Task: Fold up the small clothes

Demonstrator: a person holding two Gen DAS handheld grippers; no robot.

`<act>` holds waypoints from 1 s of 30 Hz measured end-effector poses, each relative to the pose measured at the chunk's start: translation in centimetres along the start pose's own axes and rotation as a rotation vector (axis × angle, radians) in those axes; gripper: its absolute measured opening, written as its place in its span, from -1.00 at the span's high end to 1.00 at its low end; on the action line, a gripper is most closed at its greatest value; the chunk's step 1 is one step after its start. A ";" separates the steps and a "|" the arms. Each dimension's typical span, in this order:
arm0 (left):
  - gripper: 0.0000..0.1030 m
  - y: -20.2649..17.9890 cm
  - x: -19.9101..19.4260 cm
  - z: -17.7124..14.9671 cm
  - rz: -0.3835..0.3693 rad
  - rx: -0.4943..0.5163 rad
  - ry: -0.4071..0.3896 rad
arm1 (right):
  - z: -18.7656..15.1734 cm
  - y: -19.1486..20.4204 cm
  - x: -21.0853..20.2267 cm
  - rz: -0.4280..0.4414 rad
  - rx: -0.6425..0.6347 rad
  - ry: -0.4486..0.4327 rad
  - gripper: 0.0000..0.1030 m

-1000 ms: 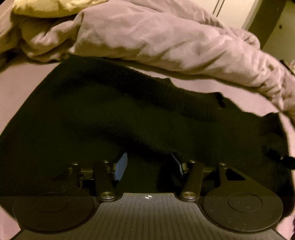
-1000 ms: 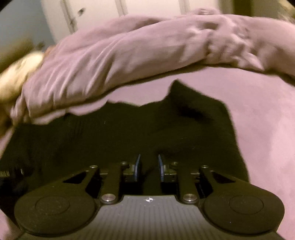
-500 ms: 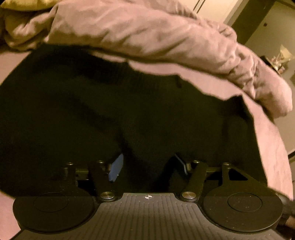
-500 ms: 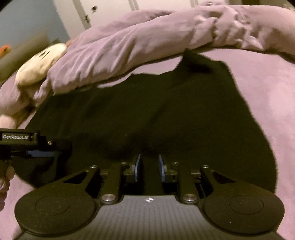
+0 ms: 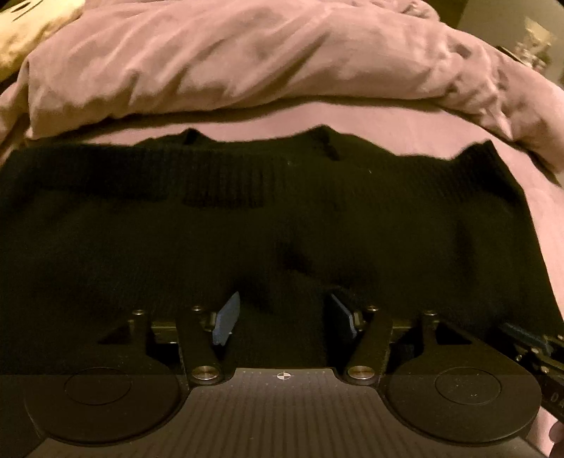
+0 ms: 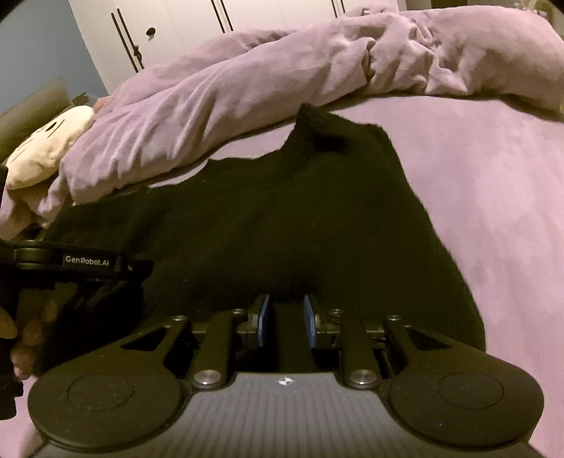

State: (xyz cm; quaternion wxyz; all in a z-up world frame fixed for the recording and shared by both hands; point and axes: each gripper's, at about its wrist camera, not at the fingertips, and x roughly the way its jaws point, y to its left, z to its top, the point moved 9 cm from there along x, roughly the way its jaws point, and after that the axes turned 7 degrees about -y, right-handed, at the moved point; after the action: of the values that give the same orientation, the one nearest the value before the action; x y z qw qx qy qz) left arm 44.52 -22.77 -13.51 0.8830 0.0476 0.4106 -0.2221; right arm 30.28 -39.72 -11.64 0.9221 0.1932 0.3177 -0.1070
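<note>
pinching the near edge of the black knit garment (image 5: 282, 225), both grippers are in it: the left gripper (image 5: 283, 315) set wide with a bunch of cloth between its pads, the right gripper (image 6: 286, 317) narrow on a fold. it lies spread on the purple bed (image 6: 493, 197), just short of the duvet (image 5: 246, 60). looks like the first fold; next, lift both corners together and carry them evenly toward the far edge.

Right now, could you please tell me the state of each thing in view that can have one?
Black knit garment: lying spread on the bed, near edge between both grippers' fingers.
Left gripper: partly open around black fabric.
Right gripper: narrowed on a fold of fabric.
Crumpled lilac duvet: bunched up behind the garment.
White wardrobe doors: closed.
</note>
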 end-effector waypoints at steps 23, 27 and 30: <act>-0.34 7.4 -9.9 -7.7 0.001 -0.320 -0.033 | -3.6 -5.7 -7.8 -0.066 0.378 -0.001 0.09; -0.34 11.4 -11.3 -10.9 0.024 -0.505 -0.030 | -5.1 -7.6 -7.7 -0.055 0.545 0.017 -0.08; -0.33 13.7 -12.0 -11.7 0.024 -0.591 -0.052 | -5.4 -8.1 -7.6 -0.019 0.628 0.008 -0.10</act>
State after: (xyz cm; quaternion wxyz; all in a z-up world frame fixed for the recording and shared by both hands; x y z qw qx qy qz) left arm 35.47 -3.18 -13.61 0.8713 -0.2125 0.4343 -0.0837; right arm 18.82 -44.20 -13.15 0.8150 0.4661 0.2745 -0.2080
